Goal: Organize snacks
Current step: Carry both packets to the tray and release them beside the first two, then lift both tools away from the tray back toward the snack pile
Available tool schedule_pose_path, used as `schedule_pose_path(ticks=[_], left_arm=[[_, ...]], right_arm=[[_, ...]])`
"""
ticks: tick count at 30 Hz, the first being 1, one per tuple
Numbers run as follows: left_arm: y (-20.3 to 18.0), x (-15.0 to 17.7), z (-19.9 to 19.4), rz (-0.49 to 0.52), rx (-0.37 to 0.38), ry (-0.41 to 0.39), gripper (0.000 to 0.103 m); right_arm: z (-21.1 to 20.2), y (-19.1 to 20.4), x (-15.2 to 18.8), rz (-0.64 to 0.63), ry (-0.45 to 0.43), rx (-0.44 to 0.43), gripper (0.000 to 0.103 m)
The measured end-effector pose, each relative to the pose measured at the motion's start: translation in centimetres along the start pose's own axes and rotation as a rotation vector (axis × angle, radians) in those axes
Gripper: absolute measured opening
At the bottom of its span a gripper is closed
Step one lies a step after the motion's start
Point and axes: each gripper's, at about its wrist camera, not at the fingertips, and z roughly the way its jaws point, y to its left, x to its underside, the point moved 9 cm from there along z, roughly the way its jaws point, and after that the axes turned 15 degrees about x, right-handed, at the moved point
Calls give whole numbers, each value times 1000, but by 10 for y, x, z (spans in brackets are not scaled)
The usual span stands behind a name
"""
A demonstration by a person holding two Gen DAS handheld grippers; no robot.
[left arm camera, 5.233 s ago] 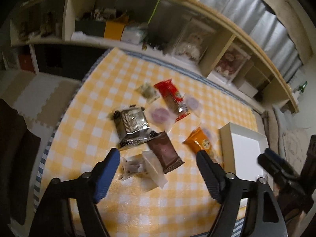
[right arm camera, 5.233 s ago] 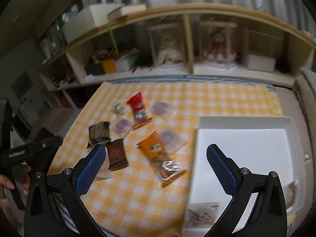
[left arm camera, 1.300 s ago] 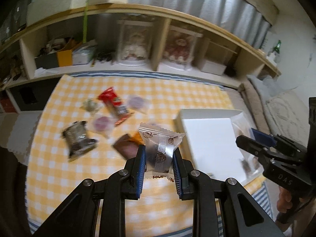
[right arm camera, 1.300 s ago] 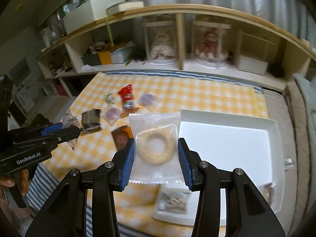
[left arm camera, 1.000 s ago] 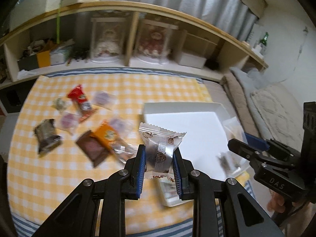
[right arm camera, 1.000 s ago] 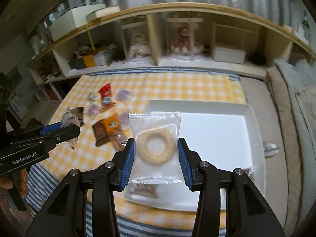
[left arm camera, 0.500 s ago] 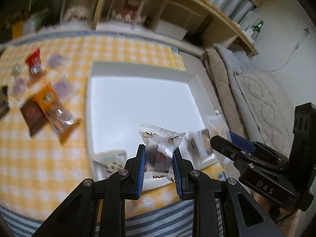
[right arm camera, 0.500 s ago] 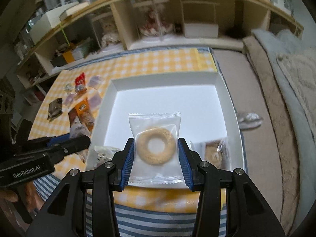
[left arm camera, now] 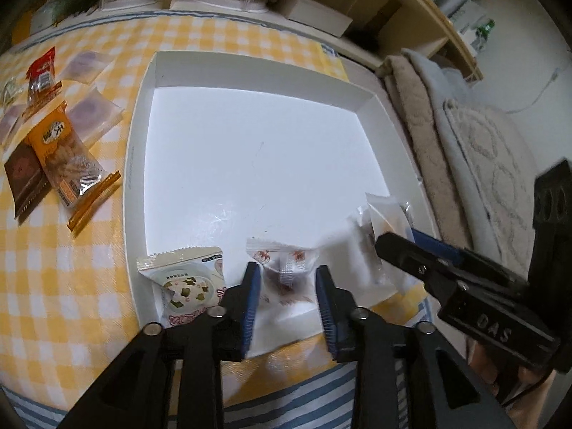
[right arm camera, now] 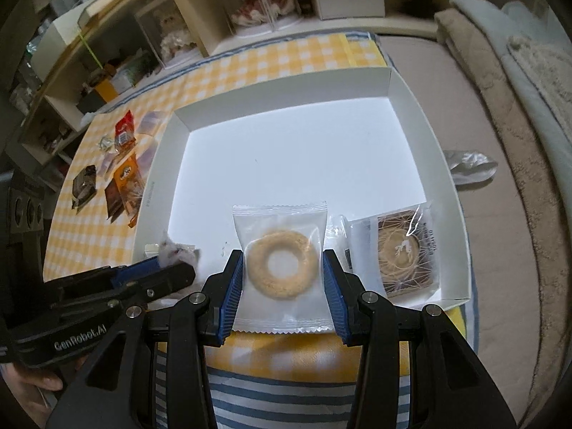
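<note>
A white tray (left arm camera: pixel 137 136) (right arm camera: pixel 162 168) lies on the yellow checked cloth. My left gripper (left arm camera: pixel 286 286) hovers over the tray's near edge with its jaws opening. A clear candy packet (left arm camera: pixel 284 268) sits blurred and loose between them. In the right wrist view the left gripper (right arm camera: pixel 171 271) shows at the left. My right gripper (right arm camera: pixel 284 275) is shut on a clear packet with a ring biscuit (right arm camera: pixel 280 268), held over the tray's near edge. Its tips (left arm camera: pixel 397 246) show at the right of the left wrist view.
In the tray lie a green-printed packet (left arm camera: pixel 186 279) near left and a brown cake packet (right arm camera: pixel 404 250) near right. Loose snacks sit left of the tray: orange (left arm camera: pixel 60 150), brown (left arm camera: pixel 25 175), red (left arm camera: pixel 41 71). A crumpled silver wrapper (right arm camera: pixel 468 164) lies beyond the tray's right wall.
Both grippers came down over the tray's near edge. The left jaws have parted a little and the candy packet has slipped lower between them. The right still grips the ring biscuit packet.
</note>
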Motion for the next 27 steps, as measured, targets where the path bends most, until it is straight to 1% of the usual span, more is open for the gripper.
schedule_pose_path(ticks=[1,4,6,9,10,11,13,15,17,19,21,24,26,27], left_arm=[[-1,-1,1,12,-10,-1,42],[3,-7,3,44,-42,-1,49],[6,-5,2,53,-56,-2,54],[10,-7,2,63,-75,-2,58],[12,-7,2,63,-80,-1,59],[15,-6,0,62,-83,1,59],[9,-3,-1,65,-91,4,60],[6,5,-11,73,-99,5,61],[6,9,-17,81,-105,5,63],[6,13,-23,87,-107,5,65],[8,20,-33,90,-108,4,66],[7,23,-39,93,-109,1,70],[5,24,-42,100,-112,0,74],[4,25,-44,104,-115,-1,79]], right_arm=[[3,0,0,1,5,2,44],[10,0,-1,-3,15,13,44],[15,1,-2,-9,21,22,46],[20,1,-1,-18,30,31,51],[21,1,0,-14,33,25,59],[21,0,0,-1,36,19,69],[20,-3,2,9,30,25,80],[17,-5,3,5,21,32,86],[14,-5,5,4,22,36,97],[10,-7,6,5,24,49,103],[6,-8,6,4,18,53,103],[-2,-8,8,0,14,48,103],[-6,-8,8,-3,10,66,103],[-10,-9,8,-3,4,75,103]])
